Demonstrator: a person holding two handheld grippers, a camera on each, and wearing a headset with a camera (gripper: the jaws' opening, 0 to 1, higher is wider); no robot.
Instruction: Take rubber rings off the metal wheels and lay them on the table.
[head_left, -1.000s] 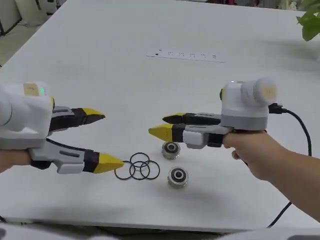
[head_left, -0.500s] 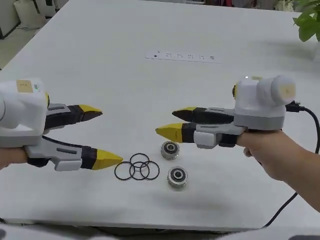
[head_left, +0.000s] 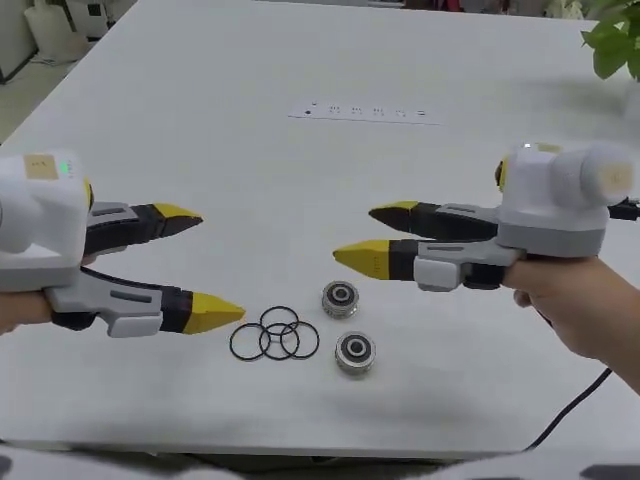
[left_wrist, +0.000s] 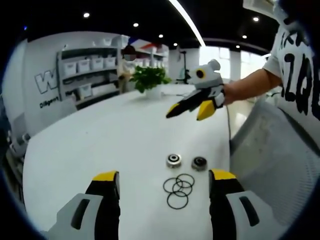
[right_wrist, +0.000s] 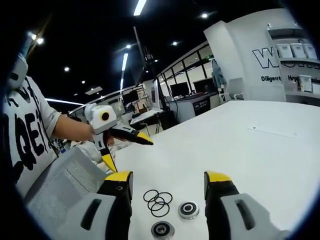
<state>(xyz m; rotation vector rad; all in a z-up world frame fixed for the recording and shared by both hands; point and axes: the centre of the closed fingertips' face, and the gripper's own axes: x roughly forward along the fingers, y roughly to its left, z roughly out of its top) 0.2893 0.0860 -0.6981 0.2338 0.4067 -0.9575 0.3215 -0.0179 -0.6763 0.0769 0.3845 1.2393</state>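
Two metal wheels lie on the white table: one (head_left: 341, 299) further back, one (head_left: 355, 352) nearer the front edge. Several black rubber rings (head_left: 275, 337) lie overlapping in a cluster just left of them. My left gripper (head_left: 205, 262) hovers open at the left, above and left of the rings, holding nothing. My right gripper (head_left: 370, 236) hovers open at the right, above the wheels, also holding nothing. The left gripper view has the wheels (left_wrist: 174, 160) (left_wrist: 199, 162) and rings (left_wrist: 179, 189) between its fingers. In the right gripper view lie the rings (right_wrist: 158, 202) and wheels (right_wrist: 188, 209) (right_wrist: 163, 230).
A flat white power strip (head_left: 365, 111) lies at the table's far middle. A green plant (head_left: 612, 40) stands at the far right corner. A black cable (head_left: 570, 405) trails from the right gripper over the table's front right.
My right gripper has drawn back to the right, away from the wheels. The left gripper has stayed about where it was. Wheels and rings have not moved.
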